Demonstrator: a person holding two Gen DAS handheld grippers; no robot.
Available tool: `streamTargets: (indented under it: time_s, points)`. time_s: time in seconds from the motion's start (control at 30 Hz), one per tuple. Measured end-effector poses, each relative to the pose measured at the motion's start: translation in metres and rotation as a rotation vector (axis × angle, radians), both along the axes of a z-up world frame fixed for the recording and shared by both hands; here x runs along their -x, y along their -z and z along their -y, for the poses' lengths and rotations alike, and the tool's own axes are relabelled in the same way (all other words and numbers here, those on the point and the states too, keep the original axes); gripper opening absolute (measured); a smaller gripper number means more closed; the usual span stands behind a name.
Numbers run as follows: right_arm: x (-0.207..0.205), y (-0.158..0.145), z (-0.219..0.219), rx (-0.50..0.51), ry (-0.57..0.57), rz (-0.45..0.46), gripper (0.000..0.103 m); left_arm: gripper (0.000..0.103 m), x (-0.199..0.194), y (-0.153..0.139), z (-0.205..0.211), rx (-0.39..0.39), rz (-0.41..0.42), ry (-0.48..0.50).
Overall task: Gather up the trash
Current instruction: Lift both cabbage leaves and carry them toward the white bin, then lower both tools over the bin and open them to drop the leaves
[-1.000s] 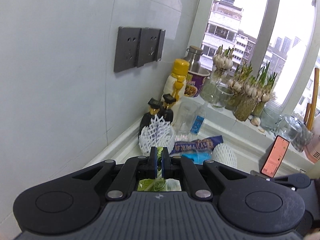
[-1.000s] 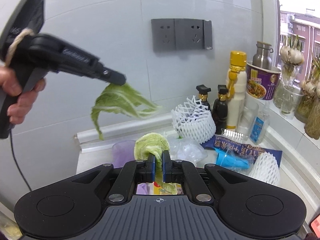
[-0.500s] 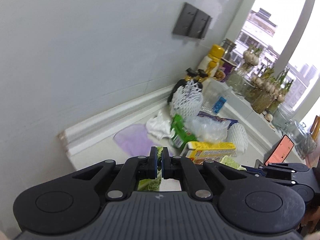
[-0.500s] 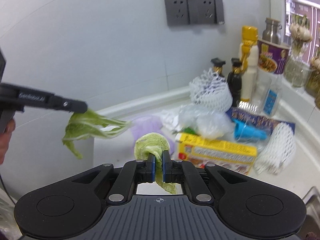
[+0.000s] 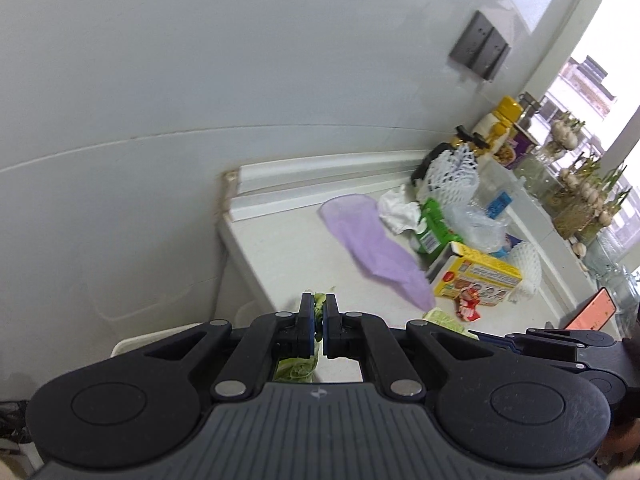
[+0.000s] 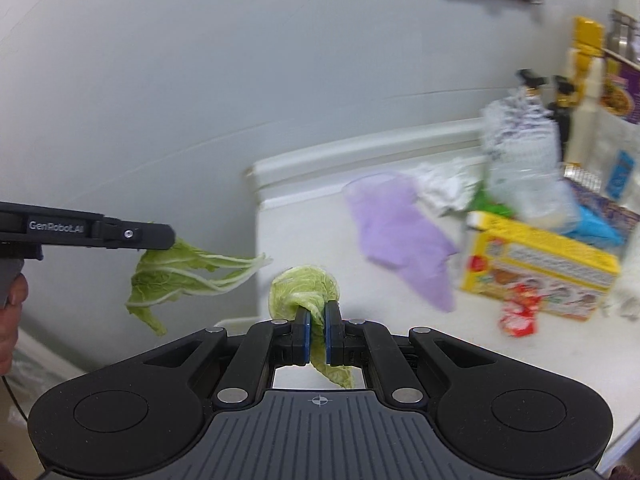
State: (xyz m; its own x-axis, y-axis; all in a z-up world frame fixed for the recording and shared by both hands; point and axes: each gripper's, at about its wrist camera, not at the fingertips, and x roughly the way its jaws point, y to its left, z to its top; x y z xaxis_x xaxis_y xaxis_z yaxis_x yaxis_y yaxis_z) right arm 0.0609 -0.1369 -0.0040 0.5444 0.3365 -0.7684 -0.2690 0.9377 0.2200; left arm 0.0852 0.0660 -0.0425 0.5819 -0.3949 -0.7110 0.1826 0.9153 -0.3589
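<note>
The left gripper [image 5: 318, 312] is pinching a long cabbage leaf [image 6: 188, 276] between its nearly closed fingers, and the leaf is dangling in the air off the counter's [image 5: 296, 256] open end, its ragged tip hanging lowest. A hand [image 6: 10, 320] is gripping the handle behind it. The right gripper [image 6: 317, 318] is squeezing a rounder, crumpled cabbage leaf [image 6: 304, 286] between its own narrow fingers, with part of the leaf bunching above the pads and a strip trailing below; it is hanging right at the counter's open end.

On the counter, more trash is lying in a loose heap. A flattened purple bag [image 5: 372, 248] is sprawling nearest that open end. Past it, a yellow carton [image 5: 478, 280] is lying on its side with a small red wrapper [image 5: 468, 309] just beside it. A crumpled white tissue [image 5: 396, 214], a green packet [image 5: 430, 228] and a clear plastic bag [image 5: 476, 226] are crowding together deeper along the counter, with a white foam net [image 5: 452, 176] standing behind them near the back wall.
</note>
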Motion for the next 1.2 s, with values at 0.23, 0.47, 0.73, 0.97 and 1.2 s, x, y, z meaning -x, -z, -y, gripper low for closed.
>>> streamTargets:
  time_s: [0.23, 0.47, 0.73, 0.97, 1.2]
  points:
    - [-0.003, 0.014, -0.055, 0.027, -0.113, -0.043, 0.005, 0.003, 0.007, 0.026, -0.03, 0.021, -0.067, -0.073]
    - [-0.005, 0.032, -0.101, 0.059, -0.211, -0.097, 0.005, 0.003, 0.012, 0.059, -0.059, 0.037, -0.139, -0.145]
    - [-0.01, 0.071, -0.156, 0.145, -0.33, -0.166, 0.005, 0.003, 0.008, 0.116, -0.088, 0.082, -0.264, -0.24]
    - [-0.033, 0.123, -0.189, 0.192, -0.378, -0.255, 0.005, 0.003, -0.004, 0.173, -0.105, 0.088, -0.344, -0.277]
    - [-0.057, 0.175, -0.206, 0.246, -0.375, -0.355, 0.005, 0.003, -0.03, 0.218, -0.105, 0.059, -0.397, -0.263]
